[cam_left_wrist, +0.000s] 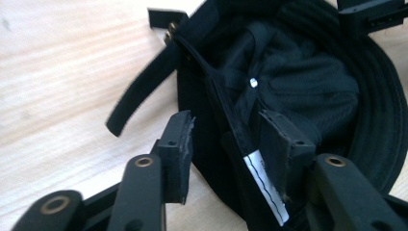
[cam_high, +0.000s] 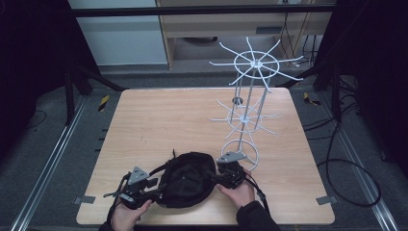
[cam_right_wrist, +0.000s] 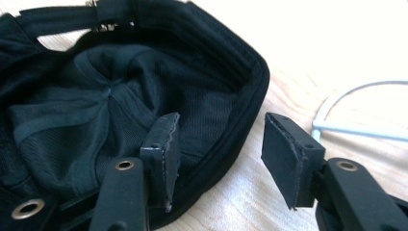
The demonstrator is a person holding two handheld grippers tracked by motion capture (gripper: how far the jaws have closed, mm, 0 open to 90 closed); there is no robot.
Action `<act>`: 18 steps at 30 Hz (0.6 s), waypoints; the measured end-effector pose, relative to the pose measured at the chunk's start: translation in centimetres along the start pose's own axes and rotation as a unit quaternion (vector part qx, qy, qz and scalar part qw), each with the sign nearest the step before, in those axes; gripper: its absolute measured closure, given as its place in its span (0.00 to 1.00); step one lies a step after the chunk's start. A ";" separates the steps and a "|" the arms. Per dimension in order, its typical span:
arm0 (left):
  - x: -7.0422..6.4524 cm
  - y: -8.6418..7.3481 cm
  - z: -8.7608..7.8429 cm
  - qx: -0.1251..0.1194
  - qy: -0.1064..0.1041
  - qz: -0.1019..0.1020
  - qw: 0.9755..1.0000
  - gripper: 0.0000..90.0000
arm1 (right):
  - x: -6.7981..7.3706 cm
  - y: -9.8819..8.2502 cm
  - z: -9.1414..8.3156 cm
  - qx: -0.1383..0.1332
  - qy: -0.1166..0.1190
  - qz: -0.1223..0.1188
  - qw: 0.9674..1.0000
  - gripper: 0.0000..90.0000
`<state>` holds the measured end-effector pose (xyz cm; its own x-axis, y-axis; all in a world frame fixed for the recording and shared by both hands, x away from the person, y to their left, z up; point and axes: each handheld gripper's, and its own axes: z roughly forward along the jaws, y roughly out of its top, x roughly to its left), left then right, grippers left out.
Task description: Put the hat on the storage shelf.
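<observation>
A black cap (cam_high: 187,179) lies upside down near the table's front edge, its inside facing up. My left gripper (cam_high: 155,188) is at its left side and my right gripper (cam_high: 217,178) at its right side. In the left gripper view the cap (cam_left_wrist: 308,82) has its rim between the jaws of the left gripper (cam_left_wrist: 231,149): one pad outside over the wood, the other inside by a white label (cam_left_wrist: 264,185). The right gripper (cam_right_wrist: 226,154) straddles the rim of the cap (cam_right_wrist: 110,96) too, with a clear gap to the outer pad. Both are open.
A white wire hanging rack (cam_high: 250,96) stands on the wooden table (cam_high: 159,120) at the right, its ring base (cam_high: 240,151) just behind my right gripper. The cap's back strap (cam_left_wrist: 139,91) trails loose on the wood. Dark floor and cables surround the table.
</observation>
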<state>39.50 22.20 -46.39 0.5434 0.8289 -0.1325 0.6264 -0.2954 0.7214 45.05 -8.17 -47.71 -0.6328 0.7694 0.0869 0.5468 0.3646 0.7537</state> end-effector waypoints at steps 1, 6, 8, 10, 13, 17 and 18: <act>0.0 0.0 0.1 0.003 -0.001 -0.004 1.000 0.65 | 0.0 -0.1 0.1 0.003 0.000 0.002 1.000 0.53; 0.2 -0.2 0.5 0.016 -0.004 -0.014 1.000 0.75 | -0.1 -0.4 0.7 0.018 0.003 0.009 1.000 0.54; 0.2 -0.3 0.6 0.026 0.000 -0.013 1.000 0.78 | -0.2 -0.5 0.9 0.023 0.010 0.014 1.000 0.57; 0.2 -0.4 0.8 0.030 0.005 -0.012 0.999 0.79 | -0.1 -0.6 1.1 0.028 0.013 0.020 0.999 0.59; 0.3 -0.4 0.9 0.034 0.007 -0.019 0.999 0.80 | 0.0 -0.7 1.2 0.028 0.012 0.026 0.999 0.65; 0.4 -0.3 1.0 0.034 0.008 -0.024 0.999 0.81 | 0.1 -0.7 1.1 0.029 0.010 0.024 0.999 0.82; 0.3 -0.3 0.9 0.033 0.008 -0.024 0.999 0.82 | 0.2 -0.7 1.0 0.026 0.009 0.023 0.999 0.85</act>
<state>40.01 22.13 -47.31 0.5027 0.8505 -0.1548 0.6879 -0.2851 0.6675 45.11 -7.72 -48.83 -0.6154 0.7769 0.1333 0.6031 0.3551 0.7142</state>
